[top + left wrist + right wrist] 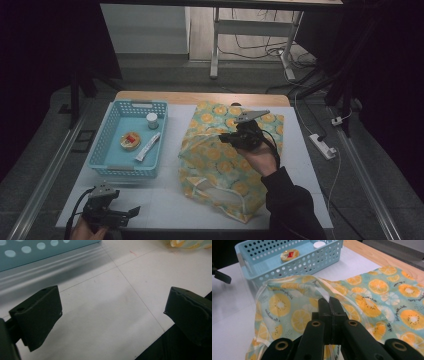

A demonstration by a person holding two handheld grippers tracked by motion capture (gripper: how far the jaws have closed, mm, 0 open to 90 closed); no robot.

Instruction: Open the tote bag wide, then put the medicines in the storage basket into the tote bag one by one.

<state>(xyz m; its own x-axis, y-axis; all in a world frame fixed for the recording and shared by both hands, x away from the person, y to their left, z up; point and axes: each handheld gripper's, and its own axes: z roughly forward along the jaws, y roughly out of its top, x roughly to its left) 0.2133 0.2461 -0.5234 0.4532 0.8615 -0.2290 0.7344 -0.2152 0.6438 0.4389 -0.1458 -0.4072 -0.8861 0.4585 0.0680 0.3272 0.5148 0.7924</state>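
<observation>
Progress looks early to us: nothing from the basket sits in the bag yet, and we judge the step in hand is opening the bag's mouth. Going left to right. Our left gripper (131, 212) rests at the near left corner of the white surface (172, 205), fingers (40, 315) released and wide apart with nothing between them, just bare surface under them in the left gripper view. Next, the blue perforated basket (105, 131) stands on the left half, holding a small white-capped jar (152, 120), a round flat item with a red label (130, 141) and a long white sachet (148, 146); all three lie loose inside, untouched. Right of that, the citrus-print bag (220, 155) lies across the middle of the surface, near edge folded and rumpled. Our right gripper (226, 138) is over it, fingers (325, 305) clenched on a thin clear-and-print edge of the bag near its left side, lifting that edge off the surface so a pocket starts to gape toward the basket. Left to do, in our judgement: get the mouth properly open, then move the basket items over. In the way: the basket wall sits just beside the lifted edge, and the limp fabric may sag shut once let go. Cables and a power strip (322, 145) lie off the surface at right, well apart.
</observation>
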